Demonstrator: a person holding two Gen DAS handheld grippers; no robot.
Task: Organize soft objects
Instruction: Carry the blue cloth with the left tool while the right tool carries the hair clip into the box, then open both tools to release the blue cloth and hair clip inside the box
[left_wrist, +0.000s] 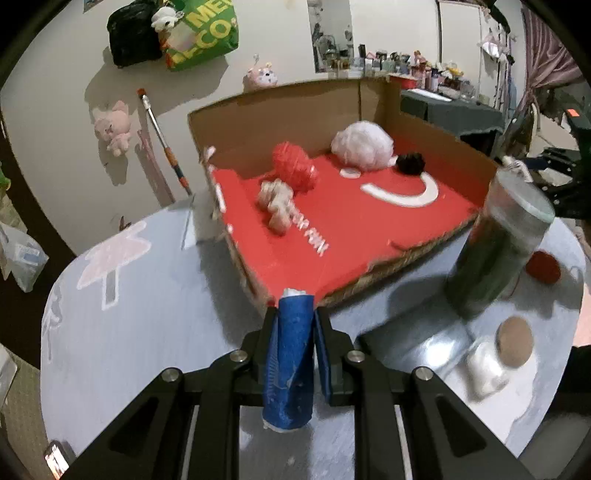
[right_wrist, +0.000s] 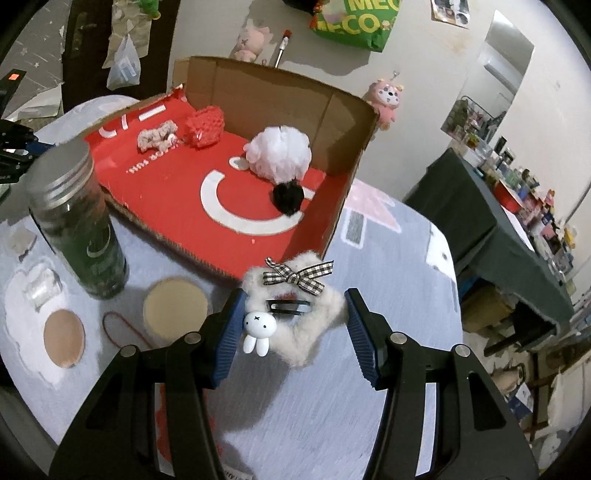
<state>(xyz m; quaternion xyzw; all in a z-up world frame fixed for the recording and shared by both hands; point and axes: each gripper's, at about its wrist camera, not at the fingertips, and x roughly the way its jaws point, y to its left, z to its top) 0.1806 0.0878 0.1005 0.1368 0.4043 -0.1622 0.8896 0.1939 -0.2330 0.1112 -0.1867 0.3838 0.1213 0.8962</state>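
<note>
Straddling the fluffy white hair clip, my right claw sits released, its blue pads on either side of the fur; whether they touch it, I can't tell. The clip, with its checked bow and little rabbit charm, lies on the worktop. Just ahead of that claw is the open cardboard box with its red floor, holding a white puff, a black pom-pom, a red knitted piece and a pale scrunchie. Off to the claw's left stands a dark jar. My left claw is clenched on a blue roll, right at the box's near corner.
</note>
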